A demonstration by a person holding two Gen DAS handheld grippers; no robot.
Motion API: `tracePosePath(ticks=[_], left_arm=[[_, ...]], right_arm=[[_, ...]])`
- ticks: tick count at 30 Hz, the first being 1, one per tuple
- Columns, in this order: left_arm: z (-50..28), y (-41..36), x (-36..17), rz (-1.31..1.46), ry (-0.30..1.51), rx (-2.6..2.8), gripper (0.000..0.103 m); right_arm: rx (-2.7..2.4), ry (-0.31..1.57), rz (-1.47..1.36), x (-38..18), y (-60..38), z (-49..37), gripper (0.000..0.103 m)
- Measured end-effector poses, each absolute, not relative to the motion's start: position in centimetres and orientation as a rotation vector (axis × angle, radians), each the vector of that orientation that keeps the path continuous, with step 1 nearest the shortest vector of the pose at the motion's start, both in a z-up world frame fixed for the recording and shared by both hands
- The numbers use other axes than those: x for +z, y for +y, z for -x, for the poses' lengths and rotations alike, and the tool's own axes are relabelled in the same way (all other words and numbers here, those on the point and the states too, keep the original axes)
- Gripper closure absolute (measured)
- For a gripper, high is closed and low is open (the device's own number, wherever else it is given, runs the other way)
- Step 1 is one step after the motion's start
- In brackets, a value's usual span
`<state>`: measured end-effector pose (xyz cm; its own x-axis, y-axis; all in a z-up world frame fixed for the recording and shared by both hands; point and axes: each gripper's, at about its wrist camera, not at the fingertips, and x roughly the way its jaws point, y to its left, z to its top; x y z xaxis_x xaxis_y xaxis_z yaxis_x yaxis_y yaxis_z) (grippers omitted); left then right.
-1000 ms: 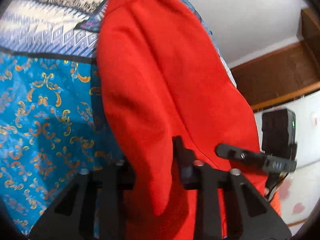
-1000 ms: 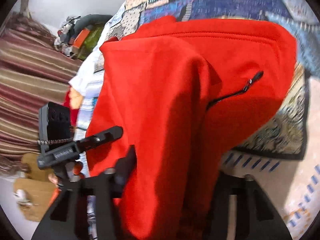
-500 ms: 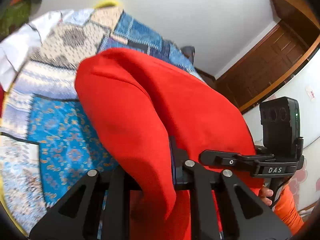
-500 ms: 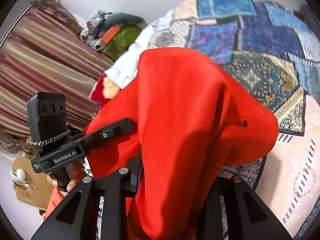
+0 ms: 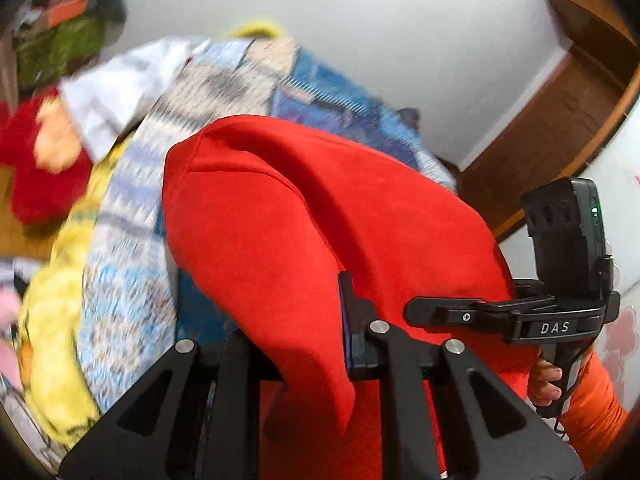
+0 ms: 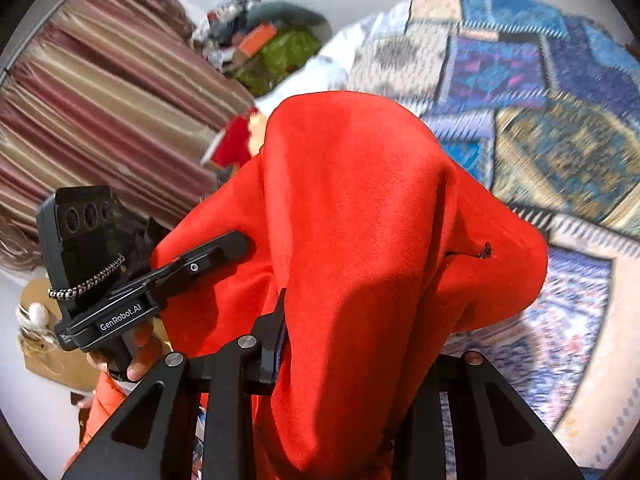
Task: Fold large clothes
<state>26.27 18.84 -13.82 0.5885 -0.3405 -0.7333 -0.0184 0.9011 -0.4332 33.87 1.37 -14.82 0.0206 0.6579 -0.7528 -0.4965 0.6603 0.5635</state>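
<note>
A large red garment (image 5: 304, 224) hangs between both grippers above a patchwork bedspread (image 5: 132, 248). My left gripper (image 5: 304, 336) is shut on the garment's edge; the cloth drapes over its fingers and hides the tips. My right gripper (image 6: 352, 344) is shut on another part of the same garment (image 6: 360, 208), which also covers its fingers. A black zip pull (image 6: 486, 250) shows on the garment's right side. The right gripper shows in the left wrist view (image 5: 560, 280), and the left gripper shows in the right wrist view (image 6: 100, 272).
The patchwork bedspread (image 6: 560, 120) lies below and right. A heap of clothes (image 6: 264, 48) sits by the striped curtain (image 6: 100, 120). A yellow blanket (image 5: 52, 320), a red and white pile (image 5: 60, 152) and a wooden door (image 5: 560, 112) show in the left wrist view.
Both grippers have risen and tilted up with the red garment. More of the room, wall and curtain shows now, and less of the bedspread.
</note>
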Motion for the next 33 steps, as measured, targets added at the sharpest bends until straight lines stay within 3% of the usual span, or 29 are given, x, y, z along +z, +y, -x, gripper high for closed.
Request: tracePosePath(ticks=[8,12,15,17,19,28,33], left_arm=[[-23.6,20.4,-25.2,0.315,1.098,-0.064,0.085],[-22.3,20.3,-27.4,0.285,1.085,-0.05,0.071],[-21.8,20.4,-27.8,0.287,1.092,-0.024,0.056],[-21.7,20.6,-28.3,0.29,1.095,-0.006,0.051],[-21.4,20.9,-28.2,0.303,1.096,0.022,0.049],[-17.8,20.0,-21.3,0.12,0.937,0.151,0.046],[-16.4,17.3,-20.2,0.15,0.895,0.049,0.022]], right_arm=[[0.819,1.377,0.051,-24.8,6.0,-33.5,0.076],[0.822,1.42,0.039,-26.2,5.2,-33.9,0.07],[0.801,1.388,0.151,-25.7,4.5,-33.7,0.044],[0.813,1.345,0.197,-25.1,3.6,-33.2,0.042],[0.759,1.296,0.233,-23.7,2.2,-33.0,0.027],[0.774,1.034,0.245,-15.3,-1.0,-29.4,0.026],[0.773,1.03,0.404,-18.3,1.9,-26.4,0.025]])
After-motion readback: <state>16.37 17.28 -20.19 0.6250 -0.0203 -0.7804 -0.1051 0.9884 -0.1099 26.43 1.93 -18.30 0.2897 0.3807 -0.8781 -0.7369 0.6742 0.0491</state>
